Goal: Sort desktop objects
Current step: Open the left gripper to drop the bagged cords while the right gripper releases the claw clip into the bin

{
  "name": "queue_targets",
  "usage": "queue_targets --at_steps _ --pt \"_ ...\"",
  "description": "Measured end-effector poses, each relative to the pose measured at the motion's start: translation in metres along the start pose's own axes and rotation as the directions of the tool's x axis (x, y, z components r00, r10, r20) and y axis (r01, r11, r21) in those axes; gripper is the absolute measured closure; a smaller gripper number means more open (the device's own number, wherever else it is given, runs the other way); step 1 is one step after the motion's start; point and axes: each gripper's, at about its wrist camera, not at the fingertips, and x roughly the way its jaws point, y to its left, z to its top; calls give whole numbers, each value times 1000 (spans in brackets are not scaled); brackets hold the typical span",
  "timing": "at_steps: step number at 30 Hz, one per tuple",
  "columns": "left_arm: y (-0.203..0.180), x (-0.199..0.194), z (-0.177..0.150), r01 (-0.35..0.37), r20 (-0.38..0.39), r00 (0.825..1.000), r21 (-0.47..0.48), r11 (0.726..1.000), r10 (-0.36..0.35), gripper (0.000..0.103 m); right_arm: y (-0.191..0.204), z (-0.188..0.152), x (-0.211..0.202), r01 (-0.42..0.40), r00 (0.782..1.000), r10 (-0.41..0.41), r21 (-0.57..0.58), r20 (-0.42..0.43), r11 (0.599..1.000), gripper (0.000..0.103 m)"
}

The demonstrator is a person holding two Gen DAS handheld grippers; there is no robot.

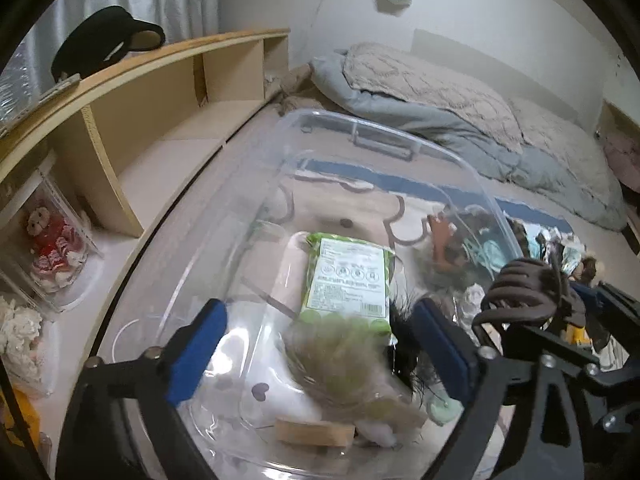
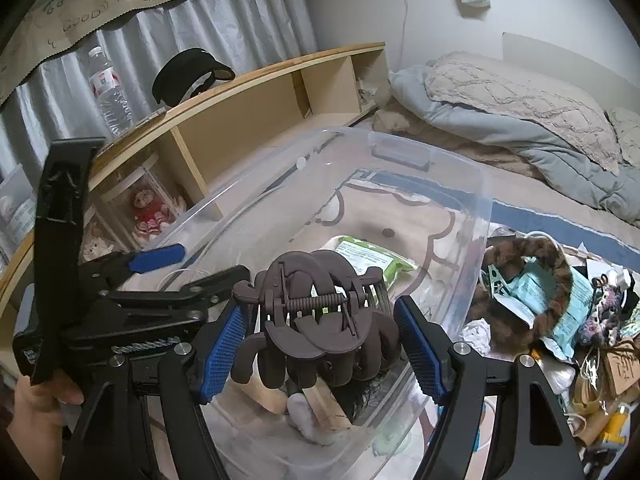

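right tongs [image 2: 320,344] pinching a dark brown hair claw clip [image 2: 316,320] between blue pads [image 2: 224,344], clip teeth pointing down, held over the near end of a clear plastic storage bin [image 2: 476,216]. left tongs [image 1: 320,344] spread wide, nothing between the blue pads [image 1: 200,340], hovering above the same bin, just left of the right tongs. same claw clip visible at the right edge of the left wrist view [image 1: 520,292], outside the spread fingers.

inside the bin: a green wipes packet [image 1: 348,280] lying flat with its label up, a fluffy greenish-tan tuft [image 1: 344,364], black feathery strands [image 1: 404,344], a small wooden block [image 1: 316,432], a pale green ring-like piece [image 1: 440,408].

bin sitting on a bed with a cartoon-print sheet [image 2: 520,184]. to the right of the bin, a heap of loose things, among them a leopard-print hairband [image 2: 536,276] and pale blue packets [image 2: 536,292]. grey-and-beige quilt [image 2: 520,120] bunched at the far end. wooden shelf [image 2: 248,120] along the left, carrying a black visor [image 2: 188,72] and a water bottle [image 2: 108,88]; a red-dressed teddy bear [image 2: 148,212] in a cubby below.
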Motion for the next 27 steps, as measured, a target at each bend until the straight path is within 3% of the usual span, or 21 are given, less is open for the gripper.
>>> queue_targets --at_steps 7,18,23,27 --pt "6 -9 -2 -44 34 998 3 999 44 7 6 -1 5 16 1000 -16 -14 -23 1000 28" --pt "24 -56 3 -83 194 977 -46 995 90 7 28 -5 38 -12 992 19 62 -124 998 28" --pt "42 -66 2 -91 206 973 -75 993 104 7 46 -5 58 -54 982 75 125 -173 991 28" --pt "53 -73 -1 -107 205 971 -82 991 122 7 67 -3 67 -52 982 68 98 -174 994 28"
